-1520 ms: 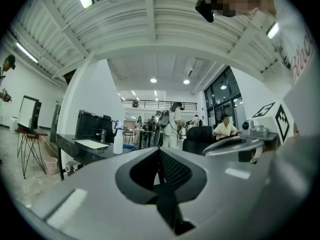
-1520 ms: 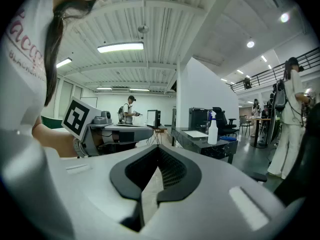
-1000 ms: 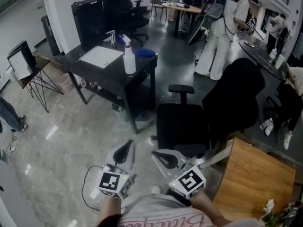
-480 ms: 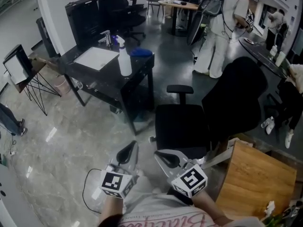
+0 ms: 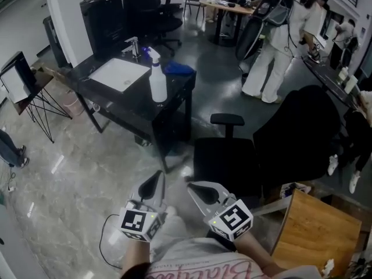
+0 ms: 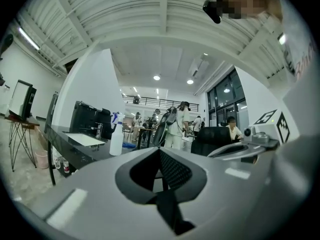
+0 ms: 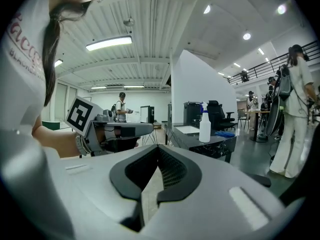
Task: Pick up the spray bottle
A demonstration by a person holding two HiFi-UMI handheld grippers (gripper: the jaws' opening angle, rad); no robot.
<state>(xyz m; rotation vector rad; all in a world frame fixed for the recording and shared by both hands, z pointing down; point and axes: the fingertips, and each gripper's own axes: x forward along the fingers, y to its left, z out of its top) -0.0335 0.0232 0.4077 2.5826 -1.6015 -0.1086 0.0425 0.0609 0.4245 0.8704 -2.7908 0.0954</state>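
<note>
A white spray bottle [image 5: 157, 83] with a blue nozzle stands upright near the front right corner of a black table [image 5: 125, 100], far ahead of me. Both grippers are low in the head view, above the marble floor and well short of the table. My left gripper [image 5: 157, 178] is shut and holds nothing. Beside it my right gripper [image 5: 193, 187] is also shut and empty. The left gripper view has the spray bottle [image 6: 116, 134] small at left beyond the left gripper [image 6: 159, 152]. In the right gripper view the spray bottle [image 7: 205, 124] stands right of the right gripper [image 7: 157, 151].
A black office chair [image 5: 256, 150] stands just right of my path. A wooden box [image 5: 317, 225] sits at lower right. On the table lie a white sheet [image 5: 119, 73] and a blue cloth [image 5: 179, 70]. A person in white [image 5: 282, 45] stands behind. A cable [image 5: 107, 237] lies on the floor.
Both grippers have moved forward toward the table, which now sits lower and nearer in the head view. The person in white has shifted right. Both grippers stay shut.
</note>
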